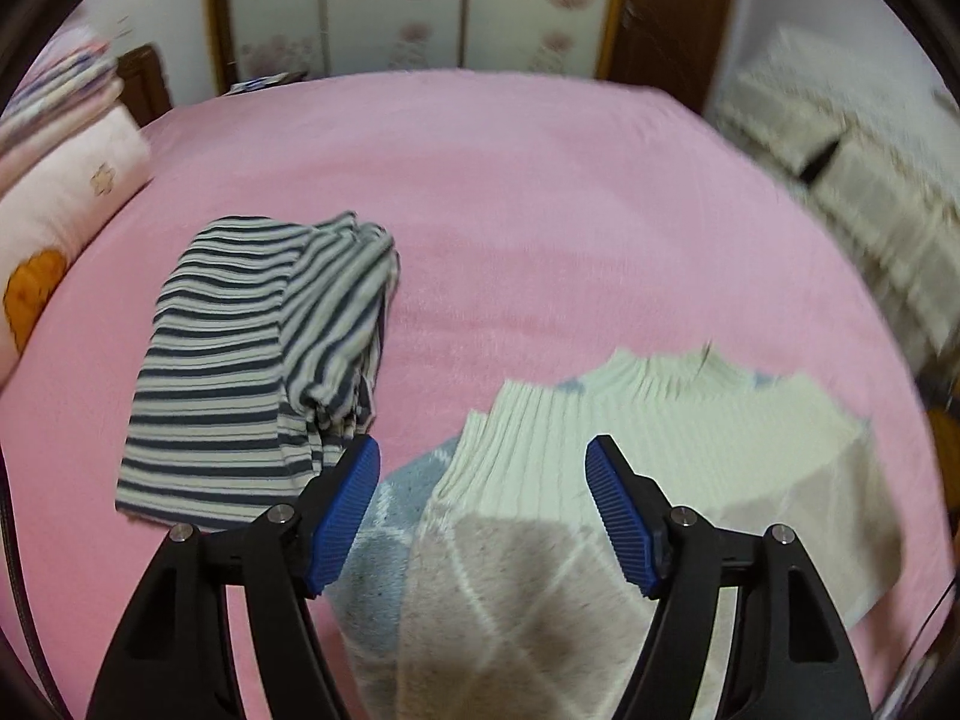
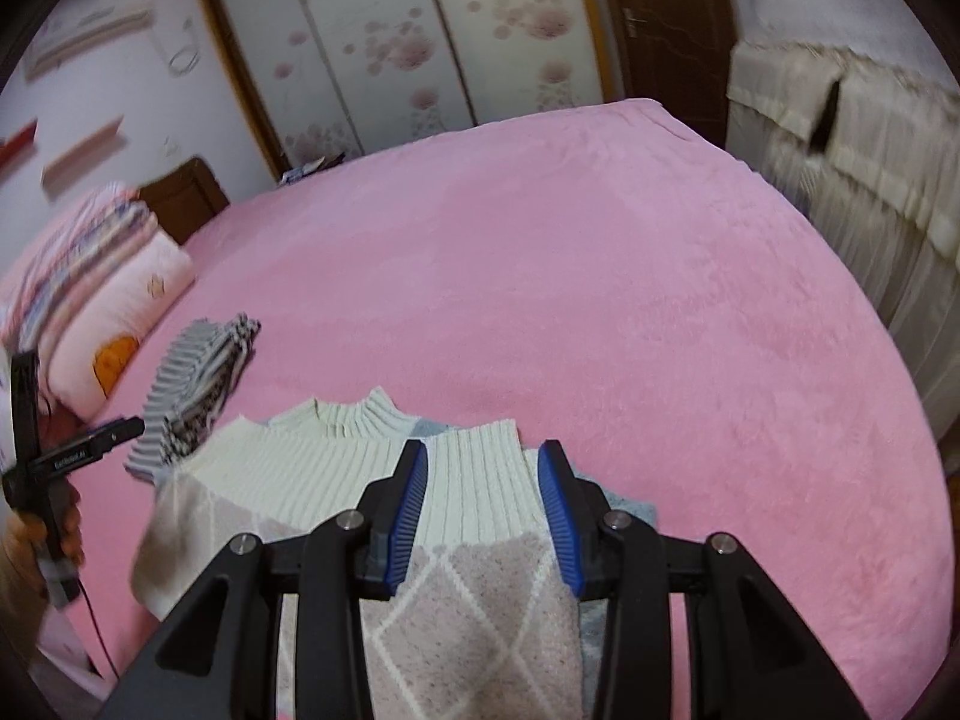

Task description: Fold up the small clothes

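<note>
The argyle sweater (image 1: 540,540) lies folded on the pink bed (image 1: 540,210), cream ribbed cuffs turned over its chest. At its ten o'clock sits the folded striped garment (image 1: 240,372). Left gripper (image 1: 483,516) and right gripper (image 2: 483,516) hover above the sweater, fingers apart, gripping nothing.

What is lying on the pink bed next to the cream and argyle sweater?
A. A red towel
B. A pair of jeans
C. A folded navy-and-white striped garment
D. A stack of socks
C: a folded striped garment in navy and white lies on the pink bed cover to the left of the sweater.
</note>
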`<state>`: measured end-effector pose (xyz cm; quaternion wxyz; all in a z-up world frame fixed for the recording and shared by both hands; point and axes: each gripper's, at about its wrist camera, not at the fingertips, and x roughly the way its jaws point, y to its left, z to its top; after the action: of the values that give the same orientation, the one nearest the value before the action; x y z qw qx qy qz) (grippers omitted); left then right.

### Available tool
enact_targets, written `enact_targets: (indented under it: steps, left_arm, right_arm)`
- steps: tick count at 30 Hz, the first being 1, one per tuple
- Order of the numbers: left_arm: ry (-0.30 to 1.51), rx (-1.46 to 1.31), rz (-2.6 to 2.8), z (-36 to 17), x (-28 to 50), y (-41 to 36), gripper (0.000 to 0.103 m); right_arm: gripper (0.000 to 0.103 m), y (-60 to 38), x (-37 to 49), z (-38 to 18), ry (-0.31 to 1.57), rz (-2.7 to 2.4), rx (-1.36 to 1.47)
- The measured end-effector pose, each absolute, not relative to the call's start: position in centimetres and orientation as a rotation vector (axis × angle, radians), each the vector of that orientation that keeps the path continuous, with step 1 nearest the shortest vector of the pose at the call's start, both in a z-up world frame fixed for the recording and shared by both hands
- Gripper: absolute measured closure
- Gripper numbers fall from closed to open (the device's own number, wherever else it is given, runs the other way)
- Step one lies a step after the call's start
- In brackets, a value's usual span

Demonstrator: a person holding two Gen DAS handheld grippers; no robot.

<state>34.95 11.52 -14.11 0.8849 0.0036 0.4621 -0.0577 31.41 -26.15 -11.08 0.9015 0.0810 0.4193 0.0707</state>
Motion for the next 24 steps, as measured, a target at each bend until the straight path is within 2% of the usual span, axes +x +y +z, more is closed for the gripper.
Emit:
enact_targets:
  steps: [7,12,14,16,17,18,24]
  left_arm:
    - [1.089,0.071,-0.124,-20.5,37.3,11.0,0.033]
    - [1.101,0.039,-0.141,-22.1,38.4,10.7,0.034]
    - [1.109,0.033,-0.161,-22.5,38.8,10.5,0.044]
    - [1.123,0.046,-0.186,-22.8,39.0,10.0,0.071]
    - [1.131,0.074,-0.193,-22.9,39.0,9.5,0.081]
    - [1.13,0.119,-0.184,-22.9,38.8,8.9,0.095]
    - [1.005,0.194,-0.054,-20.8,36.9,8.7,0.098]
  right_arm:
    - [0.064,-25.1,33.9,-17.0,1.004,0.099,0.058]
    - [0.064,-24.7,35.1,-20.1,1.056,0.081,0.01]
    - [0.064,-24.5,35.4,-20.5,1.053,0.096,-0.003]
    - [0.067,-24.5,35.5,-20.8,1.056,0.119,-0.006]
    - [0.073,-24.4,35.6,-20.9,1.063,0.126,-0.014]
    - [0.092,-24.1,35.7,-21.2,1.076,0.136,-0.031]
    - [0.097,-23.6,34.3,-19.9,0.989,0.053,-0.097]
